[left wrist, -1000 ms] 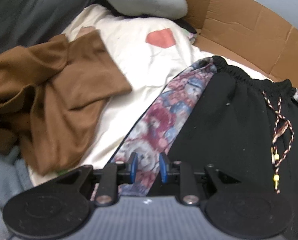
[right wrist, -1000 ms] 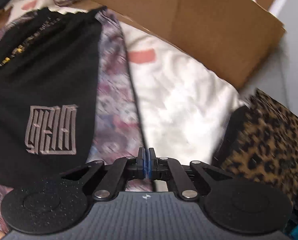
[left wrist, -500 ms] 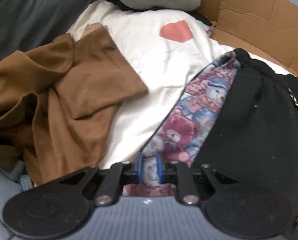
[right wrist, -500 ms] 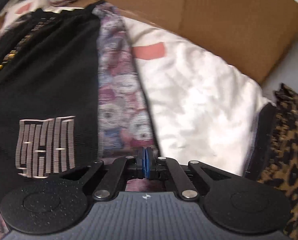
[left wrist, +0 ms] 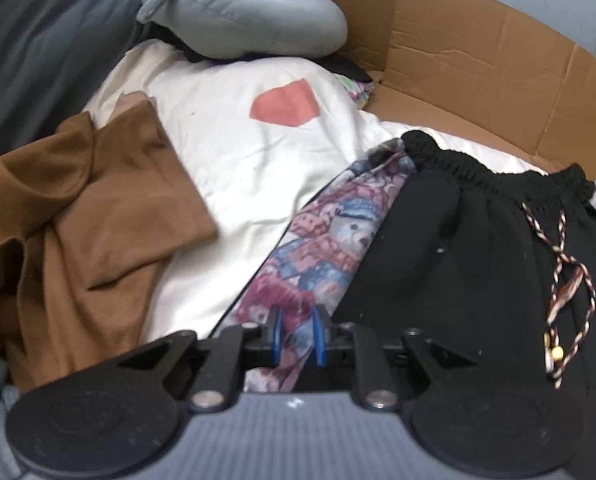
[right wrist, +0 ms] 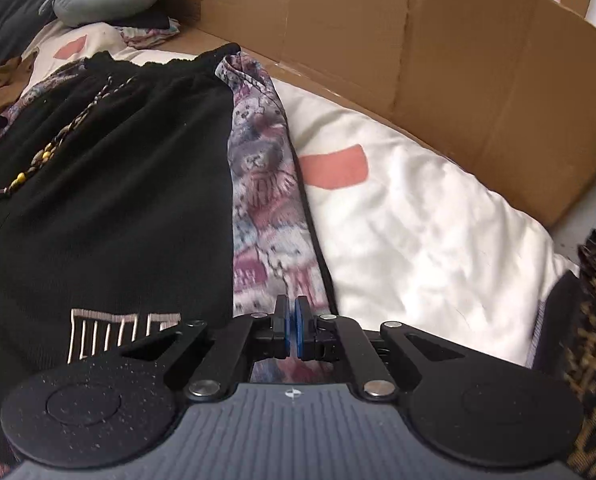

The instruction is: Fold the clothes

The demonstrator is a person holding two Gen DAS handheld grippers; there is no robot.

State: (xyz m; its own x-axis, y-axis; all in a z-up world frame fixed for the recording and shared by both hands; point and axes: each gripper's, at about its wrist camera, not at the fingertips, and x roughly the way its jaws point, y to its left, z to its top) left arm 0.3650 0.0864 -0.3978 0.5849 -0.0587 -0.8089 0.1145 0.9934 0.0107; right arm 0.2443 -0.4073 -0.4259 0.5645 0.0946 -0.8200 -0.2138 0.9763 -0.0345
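Note:
Black shorts with teddy-bear print side panels and a braided drawstring lie flat on a white duvet. My left gripper is shut on the left print panel's edge, with fabric bunched between the blue pads. In the right wrist view the shorts show a striped logo. My right gripper is shut on the right print panel, pads almost together.
A crumpled brown garment lies left of the shorts. A grey neck pillow and cardboard box walls stand at the back. A leopard-print cloth lies at the right. A dark grey blanket is at far left.
My left gripper closed on the left print panel and the view shifted. My right gripper stayed shut on the right panel and pulled back along it.

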